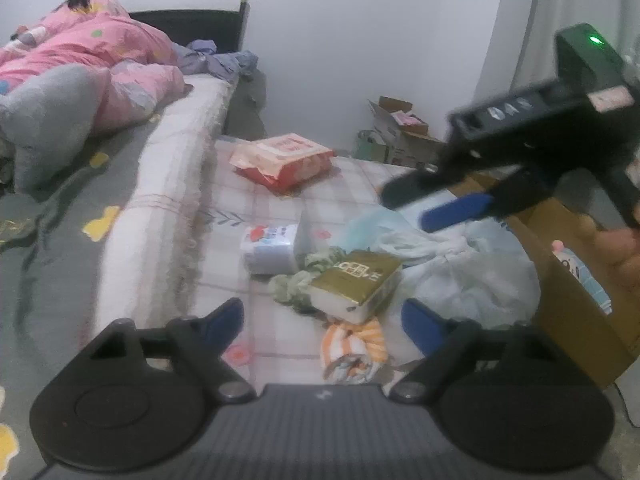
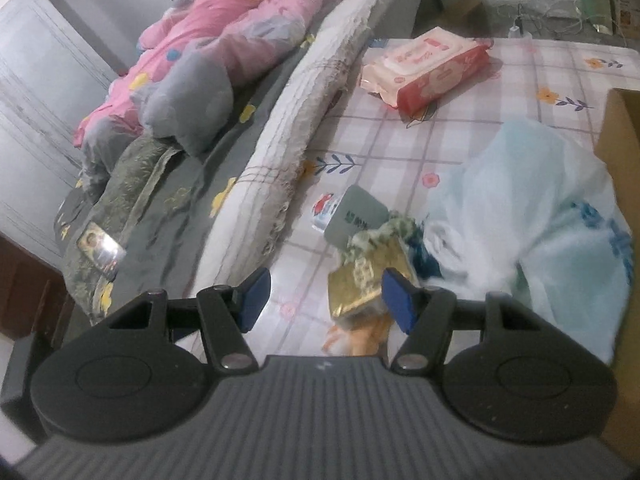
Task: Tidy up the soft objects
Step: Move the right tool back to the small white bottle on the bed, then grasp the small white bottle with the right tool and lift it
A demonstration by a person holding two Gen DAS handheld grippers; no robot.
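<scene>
Two handheld grippers over a checked floor mat (image 1: 280,208) strewn with soft goods, beside a low mattress (image 1: 168,184). The step in hand appears to be the approach to a pick, with nothing yet grasped.

The left gripper (image 1: 322,314) hangs above the small heap at the mat's middle, its blue pads standing wide apart and empty. Between and just beyond them lies a gold-wrapped tissue pack (image 1: 356,284), resting on a green-and-white knotted cloth (image 1: 300,280), with an orange-striped cloth (image 1: 352,344) just in front of it. A white-and-blue tissue pack (image 1: 272,248) sits immediately behind the heap, and a red-and-white wet-wipe pack (image 1: 282,160) lies well apart, farther up the mat.

The right gripper (image 1: 436,204) crosses the upper right of the left view, blurred, its fingers moderately parted with nothing between them. In its own view the gold pack (image 2: 360,284) sits just inside its right pad. A pale blue plastic bag (image 2: 532,216) lies crumpled to the right, against an open cardboard box (image 1: 576,300), which is the likely destination.

The next move probably calls for lowering one gripper so its pads straddle the gold pack's narrower sides, then closing gently, since the wrapper looks slick and the contents compress.

Writing: the gold pack bears printed characters, too blurred to read. The wet-wipe pack shows red lettering, likewise illegible. No brand can be made out.
</scene>
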